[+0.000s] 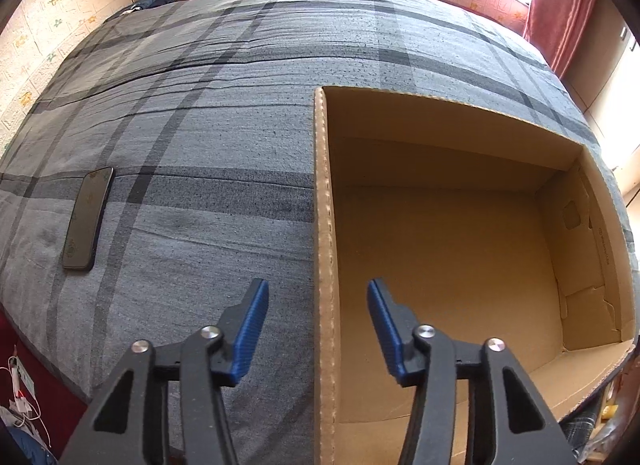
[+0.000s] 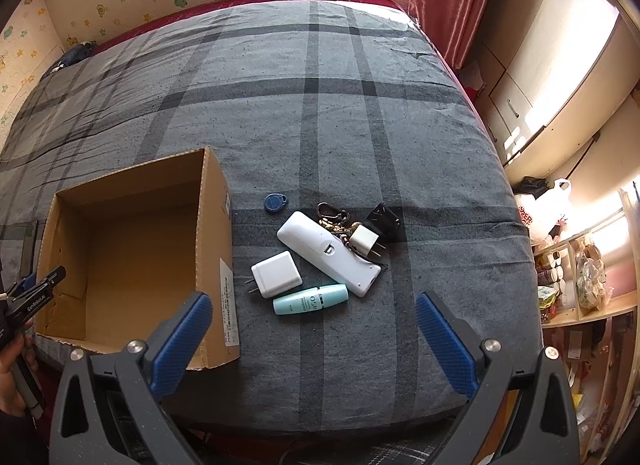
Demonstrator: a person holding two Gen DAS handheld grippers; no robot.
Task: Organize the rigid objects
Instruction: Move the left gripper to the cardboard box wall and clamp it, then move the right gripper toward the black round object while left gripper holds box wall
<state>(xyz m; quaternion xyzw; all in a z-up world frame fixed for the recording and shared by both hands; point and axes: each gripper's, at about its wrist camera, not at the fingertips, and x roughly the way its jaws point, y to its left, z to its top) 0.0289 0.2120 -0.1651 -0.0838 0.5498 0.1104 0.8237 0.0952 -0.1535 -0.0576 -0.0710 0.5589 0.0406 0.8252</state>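
- Right gripper (image 2: 314,323) blue pads apart, empty, above teal plastic tube (image 2: 310,299); left gripper (image 1: 316,321) parted astride open brown cardboard box (image 1: 322,225) wall.
- I judge tube light, stiff, slippery: grip mid-barrel, crosswise.

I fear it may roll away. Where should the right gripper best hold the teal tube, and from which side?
Probably grip the teal tube mid-body from above, pads on its two long sides. It lies flat near the white charger, so the open right gripper likely needs turning.
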